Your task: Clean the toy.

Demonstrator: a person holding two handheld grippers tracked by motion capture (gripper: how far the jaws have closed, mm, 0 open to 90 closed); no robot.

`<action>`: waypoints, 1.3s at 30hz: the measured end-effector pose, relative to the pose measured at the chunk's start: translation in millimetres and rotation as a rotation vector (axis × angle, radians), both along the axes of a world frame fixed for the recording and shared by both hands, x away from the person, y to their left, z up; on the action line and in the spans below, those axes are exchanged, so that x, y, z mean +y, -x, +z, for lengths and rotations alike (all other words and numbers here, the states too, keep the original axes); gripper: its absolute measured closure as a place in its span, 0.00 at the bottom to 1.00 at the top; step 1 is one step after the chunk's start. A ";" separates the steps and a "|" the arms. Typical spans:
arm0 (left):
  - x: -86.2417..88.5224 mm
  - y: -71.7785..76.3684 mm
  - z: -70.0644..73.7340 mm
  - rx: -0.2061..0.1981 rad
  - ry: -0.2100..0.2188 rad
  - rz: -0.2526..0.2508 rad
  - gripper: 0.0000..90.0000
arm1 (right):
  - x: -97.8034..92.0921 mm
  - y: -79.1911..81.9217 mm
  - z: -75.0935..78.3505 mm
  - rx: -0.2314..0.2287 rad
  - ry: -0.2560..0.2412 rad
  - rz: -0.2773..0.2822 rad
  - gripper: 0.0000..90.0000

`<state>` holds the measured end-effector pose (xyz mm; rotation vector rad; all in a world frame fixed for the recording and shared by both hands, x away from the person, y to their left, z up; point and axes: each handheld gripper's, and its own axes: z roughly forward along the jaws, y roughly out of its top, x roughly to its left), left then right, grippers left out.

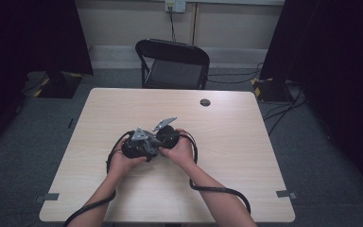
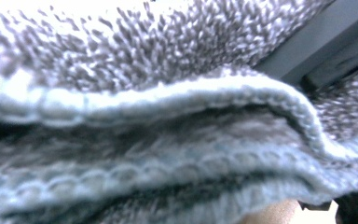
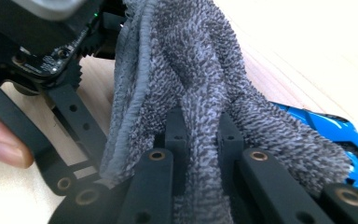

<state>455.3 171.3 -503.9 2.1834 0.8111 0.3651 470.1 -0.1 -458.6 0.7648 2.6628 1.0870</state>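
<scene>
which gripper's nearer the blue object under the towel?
Right. The right gripper, pinching the grey towel, is beside the blue object; the left gripper sits across the towel.

The high view is looking forward and down over the whole worktop (image 1: 227, 142) from well back. Both gripper views are sitting extremely close, sharing the grey towel (image 3: 200, 70); the right one is also catching the left tool (image 3: 74, 154) at its lower left.
</scene>
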 end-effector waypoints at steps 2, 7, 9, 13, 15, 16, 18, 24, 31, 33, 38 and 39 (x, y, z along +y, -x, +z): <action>0.0 0.1 0.1 -0.001 -0.002 0.000 0.27 | -0.6 -0.8 0.0 0.006 -0.003 -0.006 0.89; 0.0 0.1 0.2 -0.007 -0.008 -0.001 0.27 | -1.8 -4.2 1.8 0.012 -0.002 -0.030 0.89; -0.1 0.2 0.2 -0.005 -0.006 0.000 0.27 | -2.9 -6.0 1.6 0.018 -0.011 -0.036 0.89; -0.1 0.3 0.2 -0.008 -0.007 0.001 0.27 | -4.6 -6.9 2.1 0.000 -0.005 -0.057 0.89; -0.1 0.5 0.3 -0.009 -0.009 0.001 0.27 | -6.7 -8.7 2.4 -0.005 -0.006 -0.067 0.89; -0.4 0.8 0.1 -0.003 -0.003 0.003 0.27 | -8.2 -10.2 2.4 -0.004 -0.009 -0.071 0.89; -0.8 1.4 -0.3 0.000 0.006 0.008 0.27 | -11.4 -13.6 2.5 -0.006 -0.016 -0.087 0.89; -0.8 2.6 -0.3 -0.003 0.005 0.012 0.27 | -16.8 -23.7 2.5 -0.016 -0.014 -0.105 0.89; -0.5 3.1 0.0 -0.005 -0.001 0.012 0.27 | -26.5 -36.4 -1.3 0.002 -0.031 -0.151 0.89; -0.4 3.0 -0.1 -0.004 0.000 0.011 0.27 | -28.0 -38.4 -1.9 0.004 -0.031 -0.160 0.89; -0.5 3.3 0.0 -0.004 -0.001 0.013 0.27 | -33.9 -45.6 -5.4 -0.001 -0.012 -0.185 0.89; -0.4 3.3 0.0 -0.004 -0.001 0.013 0.27 | -36.1 -47.4 -6.2 0.006 -0.019 -0.192 0.89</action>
